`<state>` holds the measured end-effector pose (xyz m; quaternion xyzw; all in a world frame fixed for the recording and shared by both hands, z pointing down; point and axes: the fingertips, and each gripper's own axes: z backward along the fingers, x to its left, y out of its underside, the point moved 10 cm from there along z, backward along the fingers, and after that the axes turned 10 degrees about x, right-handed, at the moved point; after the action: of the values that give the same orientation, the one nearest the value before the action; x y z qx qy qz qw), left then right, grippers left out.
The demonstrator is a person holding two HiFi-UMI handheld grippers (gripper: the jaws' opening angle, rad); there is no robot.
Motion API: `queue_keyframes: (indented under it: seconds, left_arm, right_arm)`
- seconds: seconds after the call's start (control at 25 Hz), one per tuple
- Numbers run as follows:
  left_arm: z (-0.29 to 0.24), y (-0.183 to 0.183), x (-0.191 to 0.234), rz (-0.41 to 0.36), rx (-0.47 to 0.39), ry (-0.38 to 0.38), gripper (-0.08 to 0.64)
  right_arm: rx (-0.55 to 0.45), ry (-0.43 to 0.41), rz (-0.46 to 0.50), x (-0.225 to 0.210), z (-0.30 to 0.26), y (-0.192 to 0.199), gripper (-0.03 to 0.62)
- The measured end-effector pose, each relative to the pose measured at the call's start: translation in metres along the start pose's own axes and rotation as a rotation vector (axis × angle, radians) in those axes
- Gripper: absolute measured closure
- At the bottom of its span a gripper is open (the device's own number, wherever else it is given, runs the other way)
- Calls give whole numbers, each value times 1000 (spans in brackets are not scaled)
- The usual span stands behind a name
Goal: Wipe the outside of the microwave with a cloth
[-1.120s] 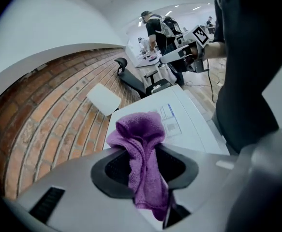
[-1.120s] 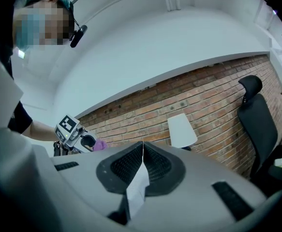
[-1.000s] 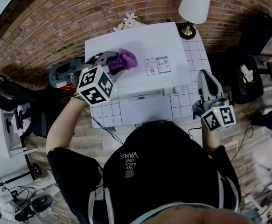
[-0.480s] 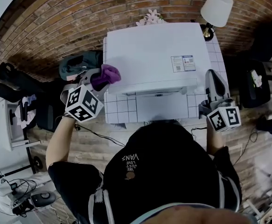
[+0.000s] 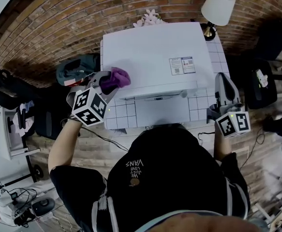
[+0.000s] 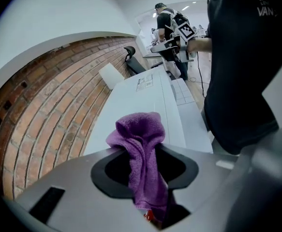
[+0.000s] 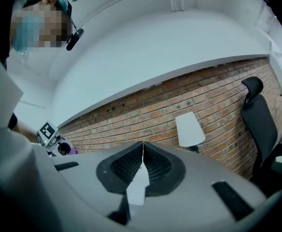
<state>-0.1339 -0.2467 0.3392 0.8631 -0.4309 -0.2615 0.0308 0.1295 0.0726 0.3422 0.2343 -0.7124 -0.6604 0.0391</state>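
Note:
A white microwave (image 5: pixel 150 57) sits on a white tiled table (image 5: pixel 121 115) against a brick wall, with a label on its top right. My left gripper (image 5: pixel 108 81) is shut on a purple cloth (image 5: pixel 115 78), which rests at the microwave's front left top edge. In the left gripper view the purple cloth (image 6: pixel 141 149) bulges out between the jaws, with the microwave's top (image 6: pixel 141 98) stretching beyond. My right gripper (image 5: pixel 224 88) hangs beside the microwave's right side, jaws together with nothing in them. The right gripper (image 7: pixel 141 151) points toward the brick wall and lamp.
A white lamp (image 5: pixel 217 7) stands at the table's back right corner, also seen as a lamp (image 7: pixel 189 129). Pink flowers (image 5: pixel 149 18) sit behind the microwave. A grey bag (image 5: pixel 75 69) lies left of the table. A black chair (image 5: pixel 264 83) stands to the right.
My left gripper with the cloth swept from the microwave's top middle out past its left edge, then came back to the front left corner. The right gripper has hardly moved.

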Motion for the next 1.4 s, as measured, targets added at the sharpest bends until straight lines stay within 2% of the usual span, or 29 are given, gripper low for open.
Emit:
queue_keyframes:
  seconds: [0.24, 0.48, 0.76, 0.92, 1.16, 1.4]
  left_arm:
    - [-20, -55, 2, -61, -23, 20, 420]
    - [-44, -128, 4, -133, -76, 29, 419]
    - [-73, -227, 0, -275, -142, 49, 419]
    - [-85, -271, -3, -327, -178, 67, 419]
    - [-96, -313, -8, -367, -223, 80, 419]
    - [-97, -326, -11, -357, -263, 84, 419]
  right_arm:
    - [1, 6, -4, -33, 9, -7, 589]
    - [-2, -5, -7, -72, 18, -13, 589]
    - [8, -5, -13, -116, 29, -18, 589]
    - [14, 4, -23, -135, 36, -18, 589]
    - [24, 4, -35, -148, 43, -15, 589]
    - [33, -8, -31, -150, 41, -15, 589]
